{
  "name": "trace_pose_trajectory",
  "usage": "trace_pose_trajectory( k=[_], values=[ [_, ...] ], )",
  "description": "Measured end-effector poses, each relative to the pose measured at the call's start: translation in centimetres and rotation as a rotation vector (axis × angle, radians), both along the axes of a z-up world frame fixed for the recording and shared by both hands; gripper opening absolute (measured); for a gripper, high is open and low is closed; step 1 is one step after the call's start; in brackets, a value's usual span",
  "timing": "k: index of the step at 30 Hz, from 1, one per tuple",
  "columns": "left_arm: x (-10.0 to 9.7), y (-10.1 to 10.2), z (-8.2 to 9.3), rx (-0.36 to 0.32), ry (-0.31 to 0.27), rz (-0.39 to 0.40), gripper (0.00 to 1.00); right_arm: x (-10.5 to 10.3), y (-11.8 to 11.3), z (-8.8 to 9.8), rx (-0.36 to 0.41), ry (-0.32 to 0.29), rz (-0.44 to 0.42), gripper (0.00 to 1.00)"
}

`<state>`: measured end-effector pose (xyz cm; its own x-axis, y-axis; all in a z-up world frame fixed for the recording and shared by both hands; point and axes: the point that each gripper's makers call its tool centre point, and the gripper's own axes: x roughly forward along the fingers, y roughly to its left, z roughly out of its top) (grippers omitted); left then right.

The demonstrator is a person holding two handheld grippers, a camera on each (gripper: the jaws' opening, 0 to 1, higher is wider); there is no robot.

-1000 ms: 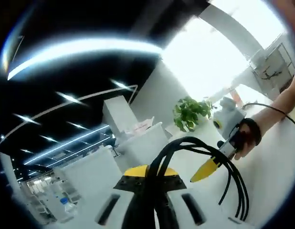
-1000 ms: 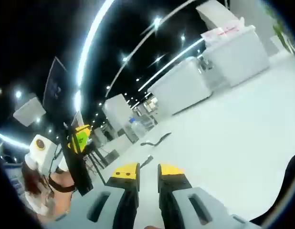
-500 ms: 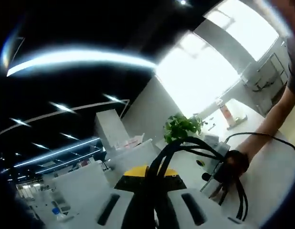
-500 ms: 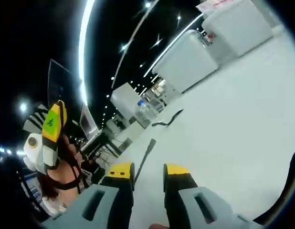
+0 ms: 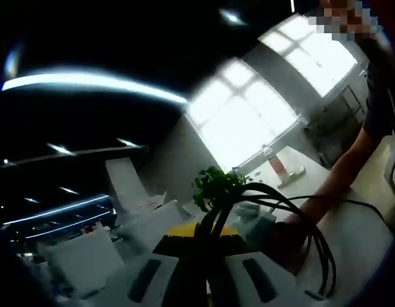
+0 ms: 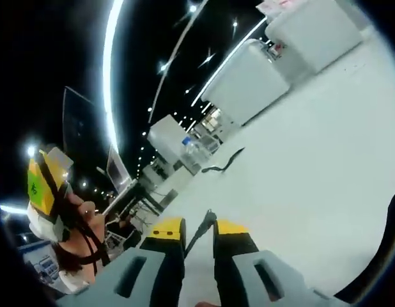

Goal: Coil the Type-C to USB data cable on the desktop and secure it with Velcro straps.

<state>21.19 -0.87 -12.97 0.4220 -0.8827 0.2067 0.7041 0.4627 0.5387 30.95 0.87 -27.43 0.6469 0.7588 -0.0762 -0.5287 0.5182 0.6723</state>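
Between the yellow-tipped jaws of the left claw (image 5: 196,238) sits the coiled black cable (image 5: 274,211), pinched where its loops bunch together, the loops fanning out past the tips toward the person's forearm (image 5: 341,176). A green plant (image 5: 216,185) stands beyond the coil on the white bench (image 5: 351,236).

Over at the right claw (image 6: 196,238), the jaws stand a little apart with a thin dark cable end (image 6: 201,229) running up between them; whether they nip it I cannot tell. Beyond that cable end, well apart on the bench, lies a small dark curved strip (image 6: 223,164), likely the Velcro strap.

Coiling looks nearly finished, I'd say. Next the loose end wants tucking into the bundle, then the strap fetching and wrapping round it.

No readable writing; the other claw's yellow tag is blurred.
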Motion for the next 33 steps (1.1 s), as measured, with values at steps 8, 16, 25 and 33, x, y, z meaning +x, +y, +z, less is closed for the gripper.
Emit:
trace_pose_trajectory(
  k=[8, 16, 25, 33],
  values=[
    [2.2, 0.4, -1.7, 0.031, 0.059, 0.064, 0.04, 0.5, -1.5, 1.5, 0.002, -0.097, -0.044, 0.05],
    [4.9, 0.8, -4.1, 0.044, 0.156, 0.147, 0.04, 0.7, -4.5, 5.5, 0.071, -0.222, -0.136, 0.04],
    [5.3, 0.4, -5.2, 0.065, 0.172, 0.169, 0.04, -1.2, -5.0, 9.9, 0.154, -0.359, -0.116, 0.04],
    [5.6, 0.1, -6.0, 0.076, 0.171, 0.198, 0.04, -2.7, -4.5, 11.6, 0.175, -0.438, -0.081, 0.04]
  ],
)
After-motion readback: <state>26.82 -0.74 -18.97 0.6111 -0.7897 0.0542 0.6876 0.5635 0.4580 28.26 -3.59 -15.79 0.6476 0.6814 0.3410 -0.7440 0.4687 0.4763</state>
